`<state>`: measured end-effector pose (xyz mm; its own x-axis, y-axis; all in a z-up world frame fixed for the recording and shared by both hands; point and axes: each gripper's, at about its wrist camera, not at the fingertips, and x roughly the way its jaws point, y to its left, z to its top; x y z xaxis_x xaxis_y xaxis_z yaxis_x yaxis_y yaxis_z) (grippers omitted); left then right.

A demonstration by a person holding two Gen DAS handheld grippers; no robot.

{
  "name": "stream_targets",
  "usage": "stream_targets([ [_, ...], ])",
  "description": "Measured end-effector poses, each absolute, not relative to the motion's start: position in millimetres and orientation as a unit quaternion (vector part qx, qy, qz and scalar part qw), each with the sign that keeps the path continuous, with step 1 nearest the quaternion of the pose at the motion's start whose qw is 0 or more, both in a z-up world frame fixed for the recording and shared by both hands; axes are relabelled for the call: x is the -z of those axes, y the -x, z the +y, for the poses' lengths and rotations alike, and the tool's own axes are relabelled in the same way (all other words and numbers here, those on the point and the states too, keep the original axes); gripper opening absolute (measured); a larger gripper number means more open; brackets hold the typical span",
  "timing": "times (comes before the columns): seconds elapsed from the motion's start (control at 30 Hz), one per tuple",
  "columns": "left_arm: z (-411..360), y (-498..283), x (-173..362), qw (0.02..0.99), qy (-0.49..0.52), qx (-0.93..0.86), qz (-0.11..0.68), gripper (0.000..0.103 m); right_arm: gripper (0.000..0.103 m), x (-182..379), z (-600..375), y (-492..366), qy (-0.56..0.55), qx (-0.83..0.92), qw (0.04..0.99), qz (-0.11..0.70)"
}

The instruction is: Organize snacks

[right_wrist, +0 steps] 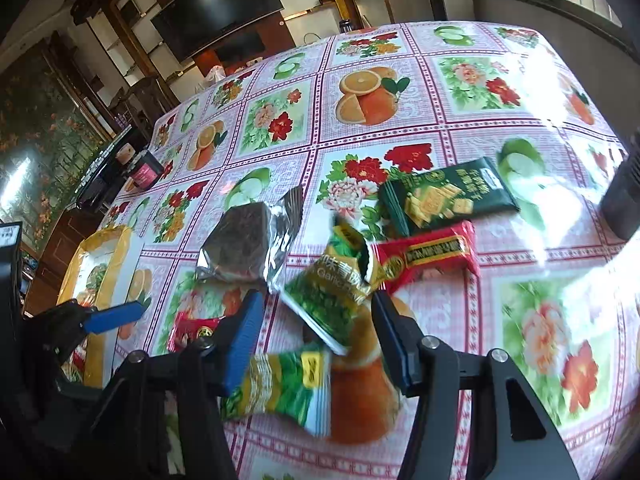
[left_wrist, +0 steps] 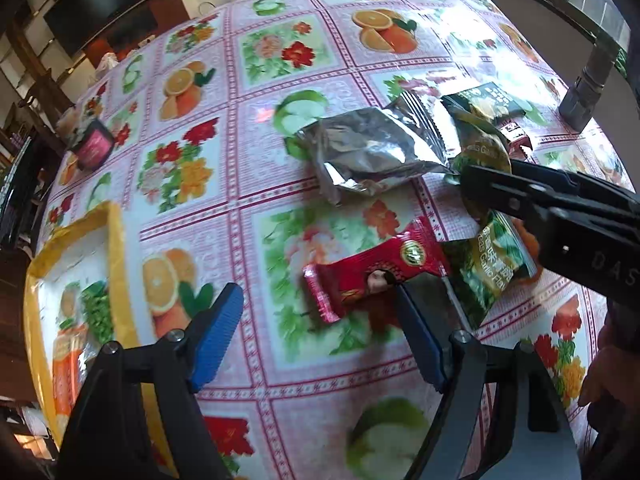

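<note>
My left gripper (left_wrist: 318,296) hangs open over the flowered tablecloth. A red snack packet (left_wrist: 372,272) lies flat between its blue fingertips, close to the right one, with no pad pressing on it. My right gripper (right_wrist: 316,304) is open around a green pea packet (right_wrist: 324,300) that tilts up between its pads; a second green packet (right_wrist: 284,392) lies nearer, under the fingers. In the left wrist view the right gripper (left_wrist: 488,172) reaches in from the right. A silver packet (left_wrist: 372,152), a dark green cracker packet (right_wrist: 444,196) and another red packet (right_wrist: 432,256) lie beyond.
A yellow-rimmed tray (left_wrist: 116,248) stands at the table's left edge, with something green and orange inside. A dark jar with a pink label (left_wrist: 94,148) sits at the far left. A grey upright object (left_wrist: 580,96) stands at the right edge. Bare cloth stretches behind the packets.
</note>
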<state>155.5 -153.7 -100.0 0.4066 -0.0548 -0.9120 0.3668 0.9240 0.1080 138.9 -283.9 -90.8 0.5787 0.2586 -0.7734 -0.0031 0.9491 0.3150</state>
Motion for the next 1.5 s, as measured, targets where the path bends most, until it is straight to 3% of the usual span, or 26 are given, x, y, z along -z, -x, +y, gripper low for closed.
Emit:
stream_targets([
  [0.07,-158.1,-159.5,104.8,0.823,-0.146,0.132,0.534,0.078,0.052,93.6,-283.1,-144.8,-0.141,-0.075,0.876,0.455],
  [0.17,-160.5,-163.7,106.7,0.824,-0.131,0.141,0.533,0.078,0.043,94.7,-281.2,-150.0,-0.127,-0.074,0.879,0.455],
  [0.27,-159.0,-165.9,106.7,0.822,-0.109,0.161,0.536,0.063,0.04,94.8,-283.4,-149.1,-0.125,-0.077,0.882,0.448],
  [0.33,-158.5,-165.9,104.4,0.825,-0.109,0.159,0.531,0.042,0.034,94.1,-284.7,-148.1,-0.126,-0.079,0.883,0.445],
  [0.37,-157.5,-165.9,103.1,0.825,-0.103,0.163,0.532,0.038,0.03,93.1,-285.2,-146.9,-0.126,-0.08,0.884,0.444],
  [0.4,-157.1,-166.1,102.8,0.825,-0.101,0.163,0.532,0.033,0.011,92.1,-285.7,-145.6,-0.127,-0.08,0.884,0.442],
  [1.03,-117.4,-143.0,75.8,0.837,-0.022,0.177,0.517,0.029,0.005,61.2,-278.3,-104.0,-0.126,-0.119,0.899,0.403],
  [1.17,-112.2,-136.4,71.5,0.839,-0.015,0.176,0.515,0.029,0.011,66.3,-285.1,-113.1,-0.128,-0.087,0.9,0.408],
  [1.23,-110.9,-133.9,69.8,0.839,-0.012,0.178,0.514,0.029,0.025,70.5,-288.3,-122.6,-0.133,-0.072,0.899,0.412],
  [1.3,-109.0,-130.9,67.9,0.84,-0.008,0.181,0.512,0.029,0.051,72.3,-288.3,-131.5,-0.134,-0.064,0.9,0.41],
  [1.5,-106.1,-131.8,69.6,0.836,-0.002,0.185,0.517,0.029,0.051,82.3,-273.5,-163.0,-0.113,-0.06,0.895,0.428],
])
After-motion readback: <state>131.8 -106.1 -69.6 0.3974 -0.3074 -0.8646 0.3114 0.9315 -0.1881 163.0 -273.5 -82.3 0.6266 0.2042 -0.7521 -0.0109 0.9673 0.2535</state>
